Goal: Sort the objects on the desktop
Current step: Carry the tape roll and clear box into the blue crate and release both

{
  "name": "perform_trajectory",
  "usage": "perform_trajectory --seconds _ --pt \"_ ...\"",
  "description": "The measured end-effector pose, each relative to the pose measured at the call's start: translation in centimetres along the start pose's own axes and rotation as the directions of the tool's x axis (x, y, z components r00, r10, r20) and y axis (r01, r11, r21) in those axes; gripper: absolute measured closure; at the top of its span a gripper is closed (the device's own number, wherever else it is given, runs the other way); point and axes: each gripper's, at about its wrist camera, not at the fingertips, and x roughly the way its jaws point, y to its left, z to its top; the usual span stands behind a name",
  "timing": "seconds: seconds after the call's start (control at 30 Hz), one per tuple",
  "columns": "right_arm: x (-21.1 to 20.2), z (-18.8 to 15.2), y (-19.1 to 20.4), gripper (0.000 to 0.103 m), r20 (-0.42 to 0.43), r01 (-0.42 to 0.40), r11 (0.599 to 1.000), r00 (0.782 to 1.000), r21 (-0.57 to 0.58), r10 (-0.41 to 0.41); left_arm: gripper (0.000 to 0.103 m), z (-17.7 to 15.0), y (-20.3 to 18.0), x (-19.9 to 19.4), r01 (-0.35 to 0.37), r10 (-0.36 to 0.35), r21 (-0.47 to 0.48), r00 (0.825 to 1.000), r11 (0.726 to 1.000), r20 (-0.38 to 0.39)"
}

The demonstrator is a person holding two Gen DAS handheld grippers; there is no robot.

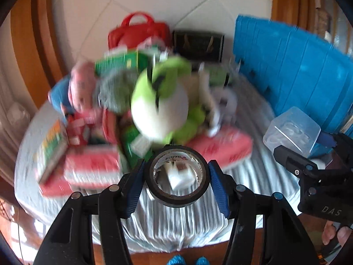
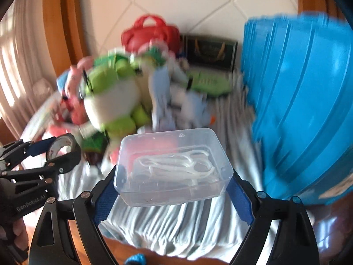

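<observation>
below, a striped cloth (image 1: 176, 220) covers the table; left gripper (image 1: 177, 177) clamps black tape (image 1: 176, 196), right gripper (image 2: 173, 186) a clear box (image 2: 172, 190).

Black linkage arms are carrying ribbed blue pads (image 1: 217, 187) on both grippers, silver screws (image 2: 260, 194) showing at the joints, white lettering (image 1: 331, 211) marking one body.

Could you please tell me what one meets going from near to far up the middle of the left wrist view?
Left gripper holding the black tape roll → green and white plush toy → black box → tiled wall.
</observation>
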Motion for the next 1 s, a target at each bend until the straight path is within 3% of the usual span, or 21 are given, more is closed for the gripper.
perform_trajectory --seconds 0.17,0.33,0.57,0.77,0.9,1.0 --pt "-4.5 4.7 0.1 0.013 0.134 0.068 0.998 0.989 0.005 -0.068 0.047 5.2 -0.4 -1.5 0.031 -0.035 0.039 0.993 0.999 0.112" --pt "-9.2 8.1 -1.0 0.013 0.239 0.119 0.992 0.962 0.053 -0.128 0.047 8.9 -2.5 -4.6 0.091 -0.110 0.095 0.969 0.991 0.219" --pt "-13.9 13.3 -6.3 0.013 0.290 0.213 0.969 0.926 0.127 -0.242 0.047 15.0 -8.7 -5.1 0.195 -0.235 0.184 0.943 0.964 0.235" --pt "-15.0 18.1 -15.7 0.013 0.225 0.327 0.936 0.910 0.132 -0.350 0.047 22.8 -18.2 -3.6 0.297 -0.350 0.272 0.920 0.916 0.176" --pt "-12.5 20.8 -25.3 0.013 0.088 0.371 0.925 0.922 0.085 -0.378 0.047 28.3 -26.7 0.9 0.371 -0.392 0.267 0.920 0.889 0.025" --pt "-8.2 22.2 -32.6 0.013 -0.061 0.361 0.931 0.932 0.044 -0.358 0.047 31.6 -32.5 6.1 0.396 -0.373 0.222 0.917 0.891 -0.142"
